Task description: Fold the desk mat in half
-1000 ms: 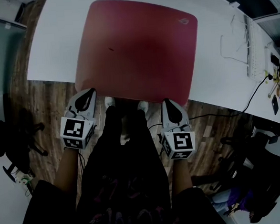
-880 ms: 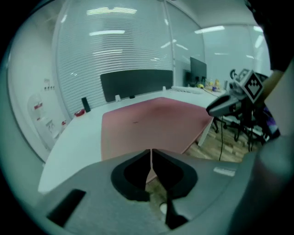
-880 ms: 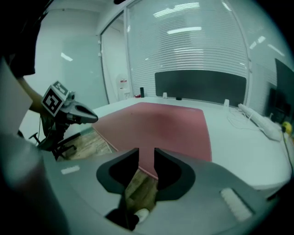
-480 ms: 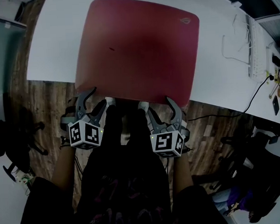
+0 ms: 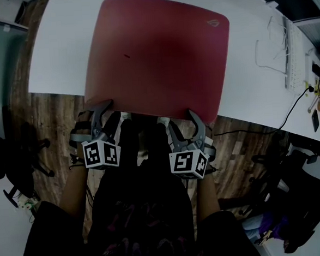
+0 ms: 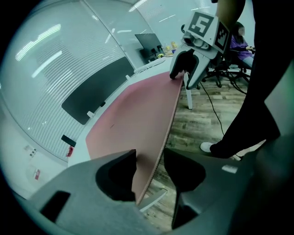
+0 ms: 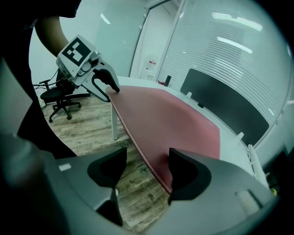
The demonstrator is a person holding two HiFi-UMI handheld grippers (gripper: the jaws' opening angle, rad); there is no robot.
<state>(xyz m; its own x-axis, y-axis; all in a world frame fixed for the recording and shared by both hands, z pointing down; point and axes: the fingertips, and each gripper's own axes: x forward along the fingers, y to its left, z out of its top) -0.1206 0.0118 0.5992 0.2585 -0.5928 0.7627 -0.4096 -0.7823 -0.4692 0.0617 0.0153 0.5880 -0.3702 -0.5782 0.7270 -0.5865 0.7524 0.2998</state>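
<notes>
Your red desk mat lies flat on the white desk, up toward 12 o'clock in the head view, and its 6 o'clock edge hangs past the desk's edge over the wooden floor. Your left gripper sits at the mat's 7 o'clock corner; its jaws have just opened wide and then drawn in slightly, and the mat's edge passes between them ungripped. Your right gripper, at the 5 o'clock corner, has just been opening its jaws, which stand wide astride the same edge without pinching it.
</notes>
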